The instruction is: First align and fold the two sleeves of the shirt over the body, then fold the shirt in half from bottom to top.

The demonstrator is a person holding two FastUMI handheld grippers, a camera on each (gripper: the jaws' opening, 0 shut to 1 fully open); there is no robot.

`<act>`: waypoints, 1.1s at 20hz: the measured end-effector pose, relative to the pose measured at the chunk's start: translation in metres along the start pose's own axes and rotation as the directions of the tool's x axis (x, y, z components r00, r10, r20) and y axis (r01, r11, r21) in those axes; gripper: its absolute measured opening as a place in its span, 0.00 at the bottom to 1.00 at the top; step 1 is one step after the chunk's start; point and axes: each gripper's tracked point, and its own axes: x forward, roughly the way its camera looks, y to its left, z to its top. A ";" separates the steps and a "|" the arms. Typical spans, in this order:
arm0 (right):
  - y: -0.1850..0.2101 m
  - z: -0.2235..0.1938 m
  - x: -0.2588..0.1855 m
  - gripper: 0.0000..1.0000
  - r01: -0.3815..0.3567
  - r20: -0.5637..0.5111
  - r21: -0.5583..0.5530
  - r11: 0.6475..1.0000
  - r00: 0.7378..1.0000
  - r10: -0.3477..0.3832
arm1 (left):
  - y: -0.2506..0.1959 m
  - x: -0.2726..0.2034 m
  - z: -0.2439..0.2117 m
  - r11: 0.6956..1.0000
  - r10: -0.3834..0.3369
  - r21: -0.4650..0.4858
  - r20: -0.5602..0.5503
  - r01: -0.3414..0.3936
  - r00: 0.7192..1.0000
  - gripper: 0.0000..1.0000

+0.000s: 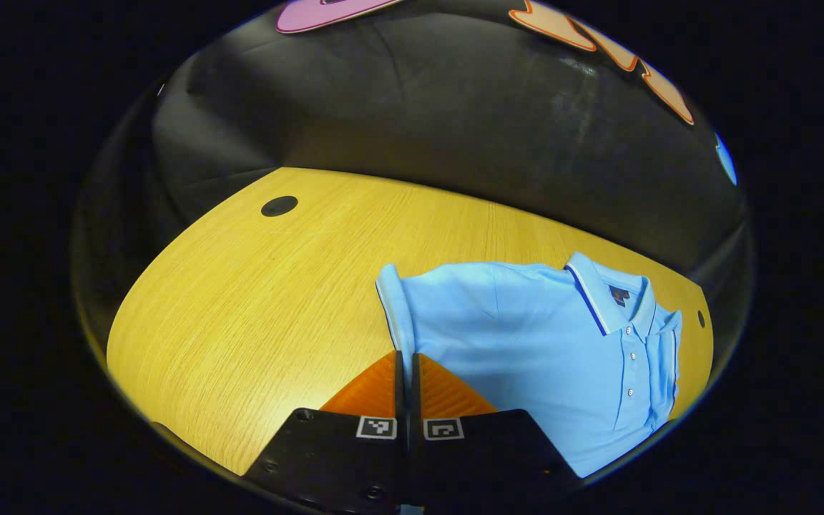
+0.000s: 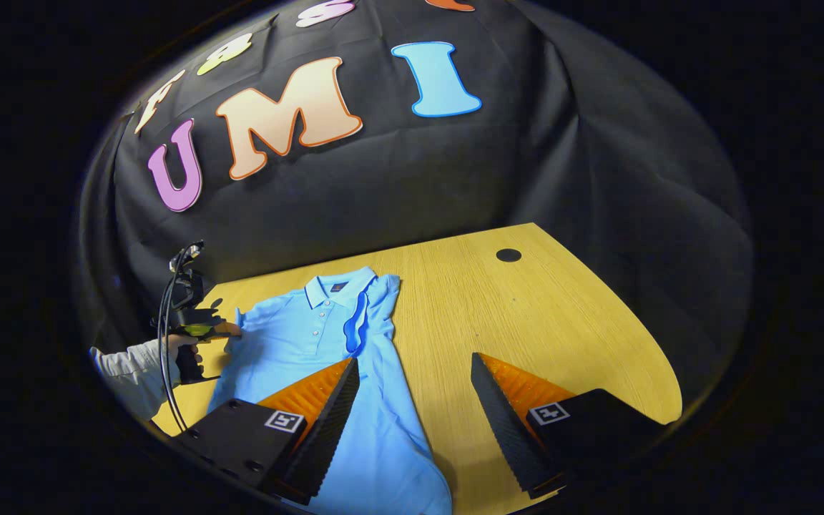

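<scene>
- Looking along our left tool [image 1: 407, 372], we see its fingers pressed together at the edge of the light blue polo shirt [image 1: 541, 343]; can't tell if any fabric is pinched.
- Our right tool [image 2: 415, 400] hangs wide open, one finger over the shirt's body, the other over bare table [image 2: 569, 315].
- Far sleeve already lies folded over the body.

A light wooden table [image 1: 254, 300] stood before a black cloth wall [image 1: 440, 121], with a round dark hole [image 1: 279, 206] near its far edge.
</scene>
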 end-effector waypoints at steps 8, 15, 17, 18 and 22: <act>-0.015 0.005 -0.015 0.98 -0.010 0.026 0.010 1.000 1.000 0.009 | -0.081 -0.033 0.020 0.990 -0.106 0.094 0.055 0.101 0.993 0.00; -0.030 -0.006 -0.030 0.98 0.004 0.015 0.024 1.000 1.000 -0.004 | -0.155 -0.048 0.002 0.963 -0.207 0.183 0.036 0.197 0.978 0.00; -0.031 -0.011 -0.033 0.98 0.002 0.006 0.028 1.000 1.000 -0.003 | -0.168 -0.047 -0.007 0.957 -0.219 0.198 0.014 0.212 0.976 0.00; -0.031 -0.013 -0.033 0.98 0.002 0.003 0.027 1.000 1.000 -0.002 | -0.172 -0.047 -0.013 0.955 -0.221 0.204 0.005 0.216 0.975 0.00; -0.027 -0.014 -0.032 0.98 -0.008 0.003 0.031 0.999 1.000 0.008 | -0.180 -0.042 -0.025 0.947 -0.222 0.240 0.002 0.215 0.975 0.00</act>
